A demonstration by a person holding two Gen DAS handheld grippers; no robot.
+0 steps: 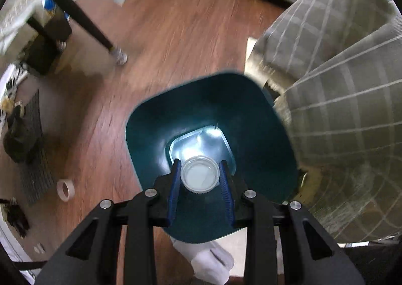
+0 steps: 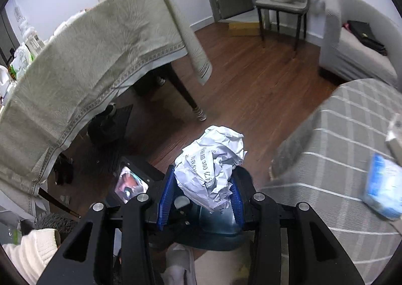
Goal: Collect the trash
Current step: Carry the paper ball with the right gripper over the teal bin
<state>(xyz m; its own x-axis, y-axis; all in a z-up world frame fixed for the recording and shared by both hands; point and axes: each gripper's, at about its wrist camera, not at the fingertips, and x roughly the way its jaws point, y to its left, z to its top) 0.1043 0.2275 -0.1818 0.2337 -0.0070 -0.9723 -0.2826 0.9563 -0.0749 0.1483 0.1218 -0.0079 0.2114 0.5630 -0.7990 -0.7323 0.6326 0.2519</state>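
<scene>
Alignment is what the next move hangs on: your left gripper (image 1: 200,179) sits directly above the open mouth of the teal bin (image 1: 150,134), with the small clear plastic cup (image 1: 199,174) pinched between its blue fingers (image 1: 175,184) and looking straight down at the bin's pale floor. The cup's open face points back at the camera and its axis runs down into the bin, so letting go here should likely drop it cleanly inside. Your right gripper (image 2: 201,194) is clamped on a crumpled ball of printed paper (image 2: 211,159), which bulges well above the pads. In the right wrist view the bin (image 2: 216,219) shows only as a dark teal patch low behind the fingers, so that hand seems to be beside or slightly short of the opening; I cannot tell exactly. The left is the better placed of the two. The bin stands on the wood floor (image 1: 176,34), hard against the checked bedcover (image 1: 339,109).
</scene>
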